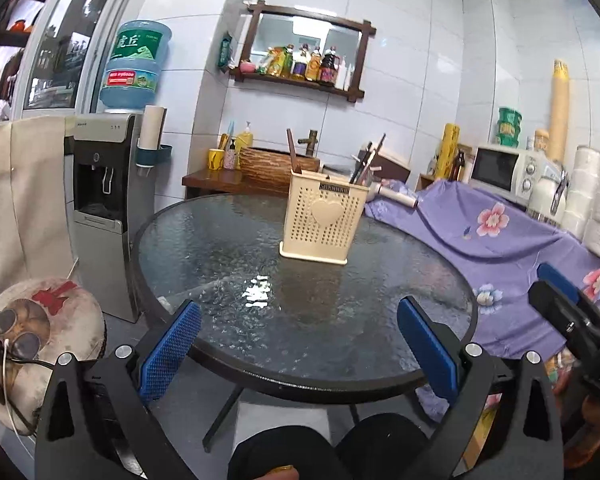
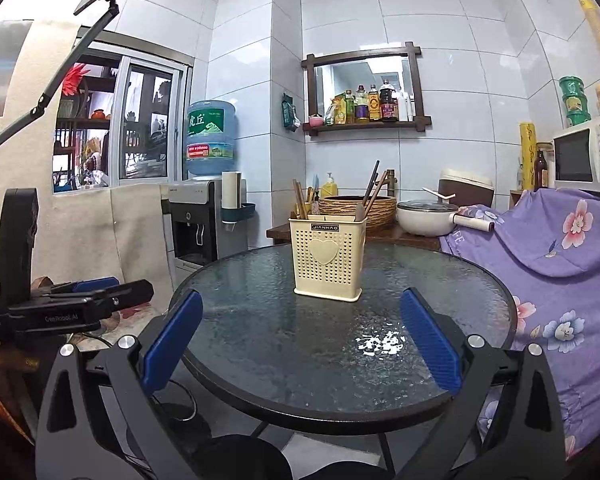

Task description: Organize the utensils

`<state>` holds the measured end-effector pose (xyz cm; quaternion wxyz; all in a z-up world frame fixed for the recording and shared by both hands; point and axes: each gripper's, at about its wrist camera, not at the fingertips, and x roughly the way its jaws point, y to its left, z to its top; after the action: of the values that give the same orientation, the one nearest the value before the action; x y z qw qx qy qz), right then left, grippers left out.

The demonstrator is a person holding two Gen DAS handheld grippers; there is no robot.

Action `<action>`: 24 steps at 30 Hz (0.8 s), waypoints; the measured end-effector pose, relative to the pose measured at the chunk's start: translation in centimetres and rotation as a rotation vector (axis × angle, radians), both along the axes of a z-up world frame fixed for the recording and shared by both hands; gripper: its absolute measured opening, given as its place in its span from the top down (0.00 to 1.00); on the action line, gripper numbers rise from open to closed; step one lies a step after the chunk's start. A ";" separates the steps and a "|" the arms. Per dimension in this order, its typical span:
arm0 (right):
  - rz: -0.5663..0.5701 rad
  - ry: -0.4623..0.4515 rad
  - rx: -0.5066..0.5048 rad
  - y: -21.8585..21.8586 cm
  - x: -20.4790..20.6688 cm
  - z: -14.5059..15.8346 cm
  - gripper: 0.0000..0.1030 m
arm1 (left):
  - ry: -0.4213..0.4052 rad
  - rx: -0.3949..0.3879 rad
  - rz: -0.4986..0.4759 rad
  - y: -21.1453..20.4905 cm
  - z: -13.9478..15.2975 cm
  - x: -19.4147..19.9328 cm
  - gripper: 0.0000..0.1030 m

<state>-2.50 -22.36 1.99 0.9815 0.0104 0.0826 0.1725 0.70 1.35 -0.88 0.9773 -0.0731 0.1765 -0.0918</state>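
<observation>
Blue-padded fingers (image 1: 168, 344) of the left gripper (image 1: 300, 344) fill the lower frame, spread wide apart and holding nothing; the right gripper (image 2: 300, 344) is likewise spread and empty. Beyond them, at mid-frame, lies the round glass surface (image 1: 220, 248), bare except for the cream perforated utensil holder (image 2: 327, 258) standing upright at centre. Utensils (image 2: 370, 190) already stand in its compartments. Judged step: the utensils look sorted; any further reach should come from above, keeping clear of the holder's rim to avoid tipping it.
</observation>
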 end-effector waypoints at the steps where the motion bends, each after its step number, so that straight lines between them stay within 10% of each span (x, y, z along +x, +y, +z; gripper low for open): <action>1: -0.002 -0.003 0.001 0.0 0.0 0.1 0.06 | 0.002 0.004 0.000 -0.1 0.0 0.0 0.06; 24: -0.012 0.015 -0.007 0.4 0.5 -0.2 0.06 | 0.011 0.017 0.002 -0.4 -0.1 0.0 0.06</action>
<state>-2.03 -21.99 1.84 0.9819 0.0086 0.0905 0.1662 0.70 0.97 -0.94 0.9770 -0.0653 0.1826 -0.0891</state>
